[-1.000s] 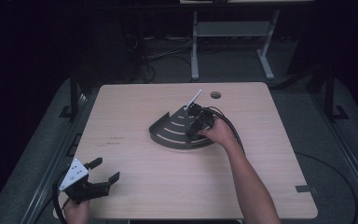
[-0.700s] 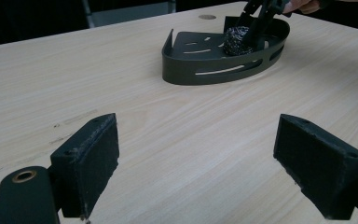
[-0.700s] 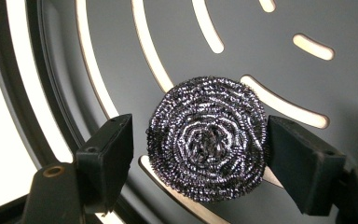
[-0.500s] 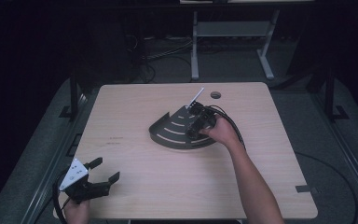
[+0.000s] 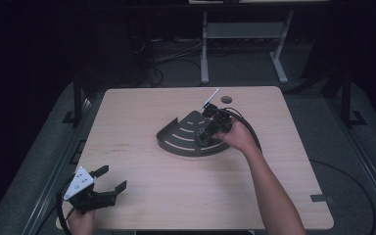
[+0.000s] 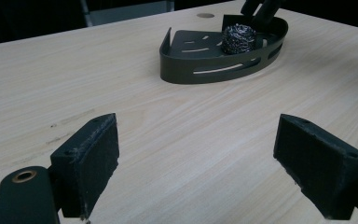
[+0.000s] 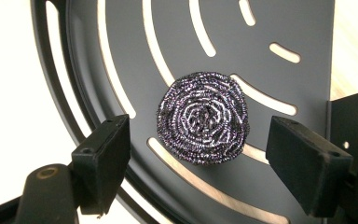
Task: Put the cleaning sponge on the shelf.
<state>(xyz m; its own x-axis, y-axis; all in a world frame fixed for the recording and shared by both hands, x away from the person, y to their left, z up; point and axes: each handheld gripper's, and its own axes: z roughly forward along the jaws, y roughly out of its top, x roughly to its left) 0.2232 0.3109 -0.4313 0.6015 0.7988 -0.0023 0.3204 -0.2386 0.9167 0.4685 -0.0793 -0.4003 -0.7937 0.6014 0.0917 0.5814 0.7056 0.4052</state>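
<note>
Steel scourer [image 7: 202, 123] lies between parted jaws.

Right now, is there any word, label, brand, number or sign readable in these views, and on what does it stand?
None can be read.
A faint dark mark on the table, left of the slotted tray: too small and blurred to read.
The tray, the steel scourer and both grippers' jaws carry no lettering.
</note>
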